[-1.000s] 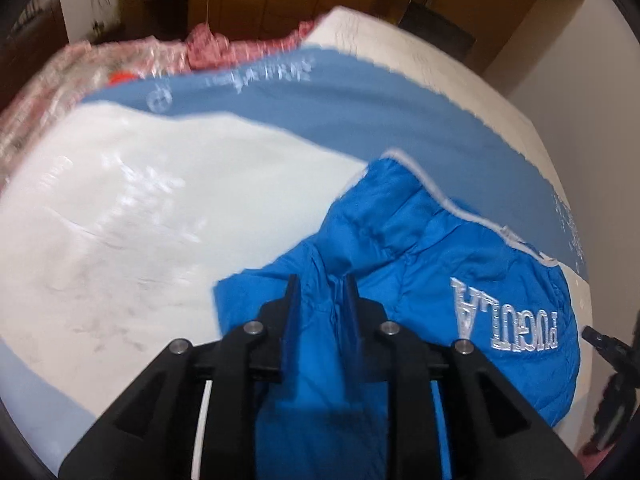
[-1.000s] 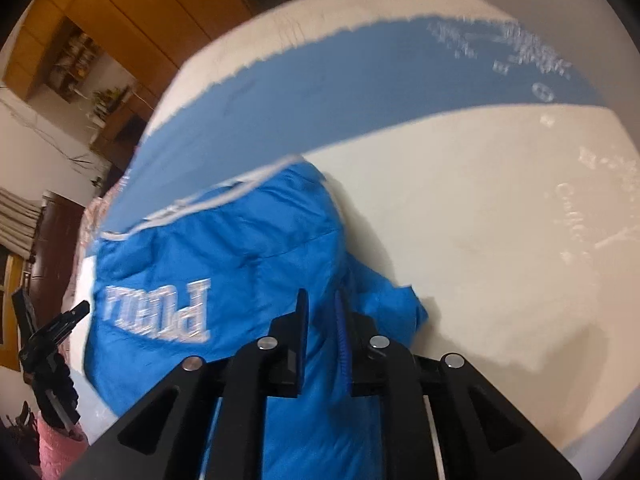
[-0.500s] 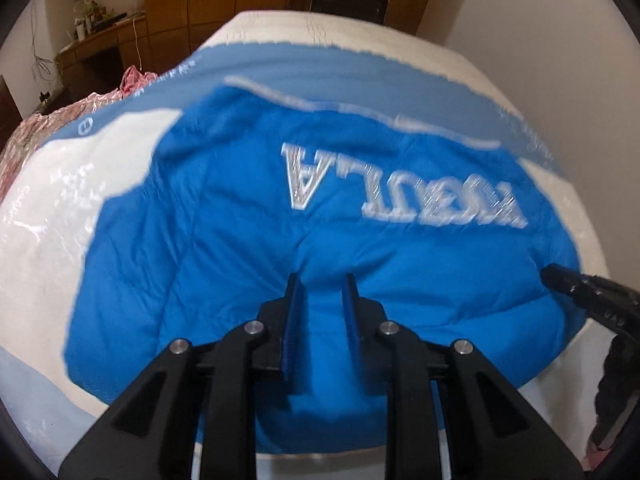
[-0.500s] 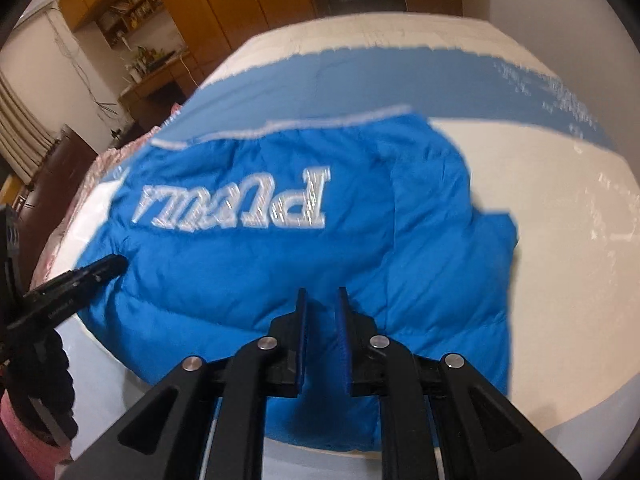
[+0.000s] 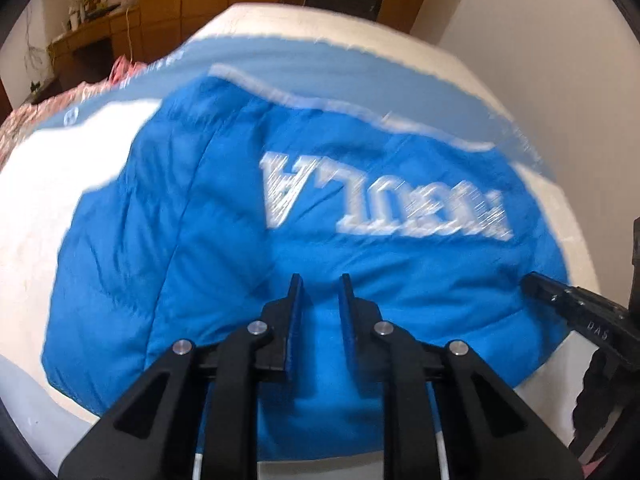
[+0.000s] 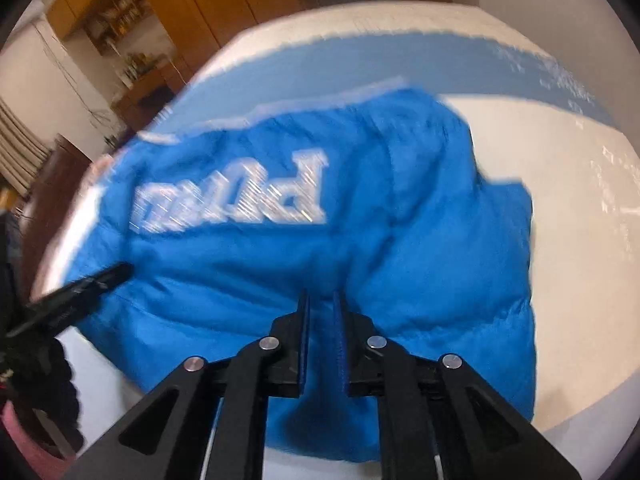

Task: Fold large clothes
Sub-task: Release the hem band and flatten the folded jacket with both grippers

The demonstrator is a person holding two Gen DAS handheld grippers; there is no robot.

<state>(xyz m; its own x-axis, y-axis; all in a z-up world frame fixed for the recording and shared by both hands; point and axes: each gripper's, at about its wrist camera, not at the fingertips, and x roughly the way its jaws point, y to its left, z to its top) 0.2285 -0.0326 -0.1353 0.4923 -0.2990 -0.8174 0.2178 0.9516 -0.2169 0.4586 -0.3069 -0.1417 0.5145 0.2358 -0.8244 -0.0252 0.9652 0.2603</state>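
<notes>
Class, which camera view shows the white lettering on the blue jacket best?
The left wrist view: the white lettering spans nearly whole across the blue jacket, upside down and blurred. The right wrist view shows only its blurred right end.

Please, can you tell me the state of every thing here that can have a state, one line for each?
blue jacket: spread on the bed, lettering side up, near edge pinched by both grippers.
left gripper: shut on the jacket edge.
right gripper: shut on the jacket edge.
bed cover: lying flat under the jacket.
</notes>
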